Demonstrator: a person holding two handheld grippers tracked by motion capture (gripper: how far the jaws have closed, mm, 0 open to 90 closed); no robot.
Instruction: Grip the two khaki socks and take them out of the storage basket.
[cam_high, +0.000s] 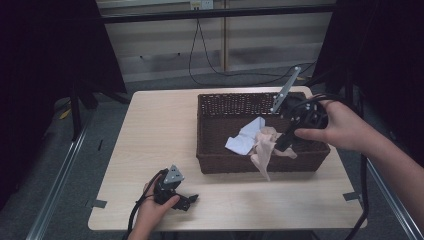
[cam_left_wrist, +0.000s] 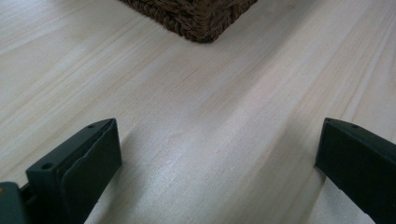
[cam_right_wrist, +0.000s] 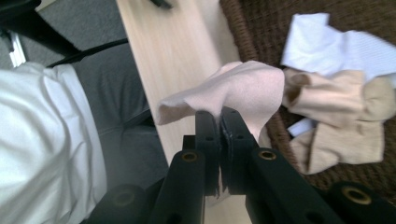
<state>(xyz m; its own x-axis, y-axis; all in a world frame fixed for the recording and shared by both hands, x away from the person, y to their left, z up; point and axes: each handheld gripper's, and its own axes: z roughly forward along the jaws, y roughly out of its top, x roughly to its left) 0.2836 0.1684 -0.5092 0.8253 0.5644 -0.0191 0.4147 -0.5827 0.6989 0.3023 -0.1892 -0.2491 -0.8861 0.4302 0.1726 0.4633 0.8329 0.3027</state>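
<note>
A dark brown wicker basket (cam_high: 212, 107) stands on the right half of the light wood table (cam_high: 160, 135). Inside lie a white sock (cam_high: 246, 137) and beige socks (cam_right_wrist: 345, 126). My right gripper (cam_high: 281, 143) is over the basket's front part, shut on a beige sock (cam_right_wrist: 243, 91) that drapes over the front rim and hangs down outside (cam_high: 262, 159). My left gripper (cam_high: 192, 198) rests low near the table's front edge, left of the basket, its jaws wide apart with bare wood between them (cam_left_wrist: 219, 154). The basket's corner (cam_left_wrist: 201, 21) lies ahead of it.
Black cables (cam_high: 200, 50) trail over the floor behind the table. Dark curtains (cam_high: 45, 60) flank both sides. A metal rail (cam_high: 60, 175) runs along the floor at the left. A person's white shirt (cam_right_wrist: 42, 154) is at the near edge.
</note>
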